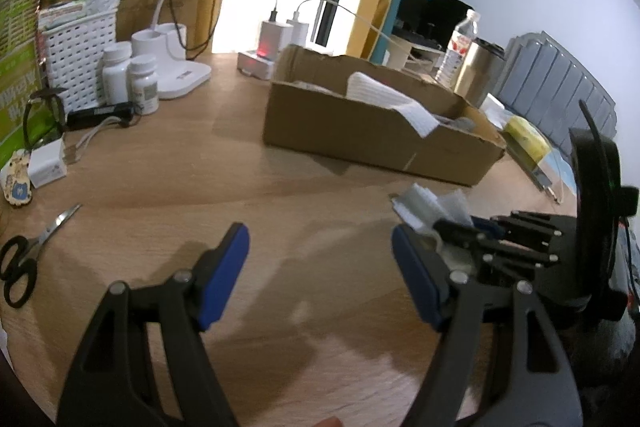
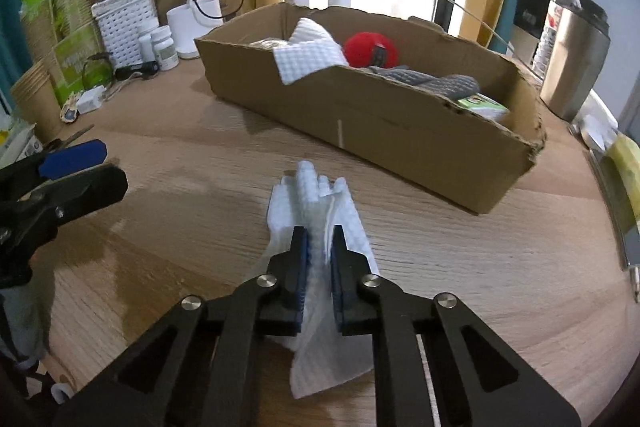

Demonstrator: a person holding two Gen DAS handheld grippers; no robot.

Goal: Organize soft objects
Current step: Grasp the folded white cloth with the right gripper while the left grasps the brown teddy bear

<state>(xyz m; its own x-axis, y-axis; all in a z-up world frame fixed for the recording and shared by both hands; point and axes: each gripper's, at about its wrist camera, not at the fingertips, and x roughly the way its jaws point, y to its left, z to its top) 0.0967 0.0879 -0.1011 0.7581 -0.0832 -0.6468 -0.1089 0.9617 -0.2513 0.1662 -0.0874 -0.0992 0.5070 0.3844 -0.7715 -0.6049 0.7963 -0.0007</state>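
My right gripper (image 2: 319,233) is shut on a white waffle-textured cloth (image 2: 316,203) that lies bunched on the wooden table, just in front of the cardboard box (image 2: 384,131). The box holds another white cloth (image 2: 308,57), a red soft ball (image 2: 370,49) and a grey knitted item (image 2: 436,79). My left gripper (image 1: 320,247) is open and empty, hovering over bare table; the right gripper and a bit of the white cloth (image 1: 428,205) show at its right. The box also shows in the left wrist view (image 1: 372,135).
Scissors (image 1: 24,259) lie at the table's left edge. White pill bottles (image 1: 128,79), a white basket (image 1: 76,55), chargers with cables (image 1: 272,39) and a lamp base (image 1: 180,75) stand at the back. A water bottle (image 2: 560,11) and steel canister (image 2: 576,63) stand right.
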